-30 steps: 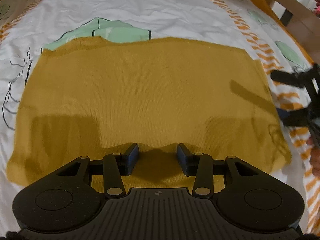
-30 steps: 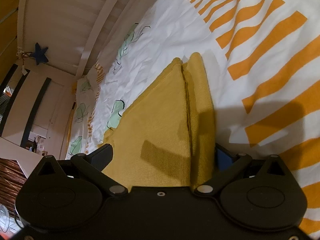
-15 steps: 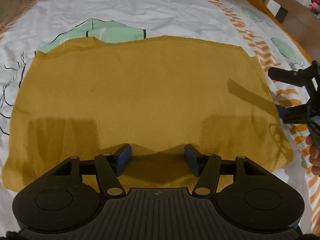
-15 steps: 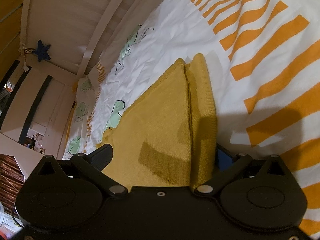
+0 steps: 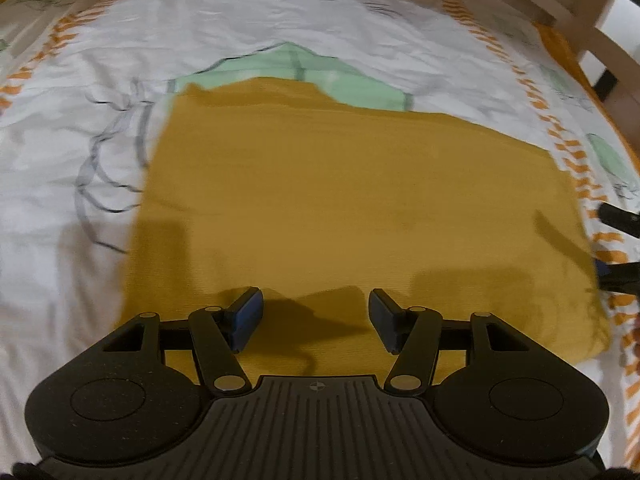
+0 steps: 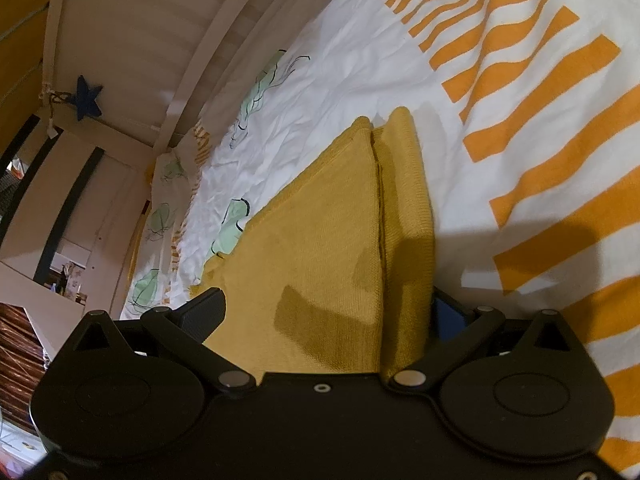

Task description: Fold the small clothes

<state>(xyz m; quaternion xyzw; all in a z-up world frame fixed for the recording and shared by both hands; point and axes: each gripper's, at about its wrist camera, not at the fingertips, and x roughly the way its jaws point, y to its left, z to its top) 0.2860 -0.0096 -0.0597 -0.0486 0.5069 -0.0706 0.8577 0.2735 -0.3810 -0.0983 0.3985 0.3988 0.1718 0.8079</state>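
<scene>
Beneath both sets of fingers spreads a bed (image 5: 280, 12), its white cover printed with green leaf shapes and orange stripes, with a wooden frame (image 5: 560, 8) at the far right edge in the left wrist view. On that cover lies the mustard-yellow garment (image 5: 340, 200), folded flat into a rough rectangle, its far edge uneven over a green leaf print. It stretches ahead of the left gripper (image 5: 316, 316) and out to both sides of it. The left fingers (image 5: 248, 312) stand well apart, having just been opening, with nothing pinched between them; they hover over the near edge of the yellow cloth, throwing shadows on it. At the right rim of that view the dark tips of the right gripper (image 5: 620, 248) sit by the garment's right edge. Seen from the right wrist, the right gripper (image 6: 328, 312) straddles the garment's layered edge: the cloth runs between its spread fingers (image 6: 204, 312), the stacked folds (image 6: 400, 220) lying against the blue pad on the right, while the other finger stands clear of the fabric. A small blue star (image 6: 86, 98) hangs in the background.
</scene>
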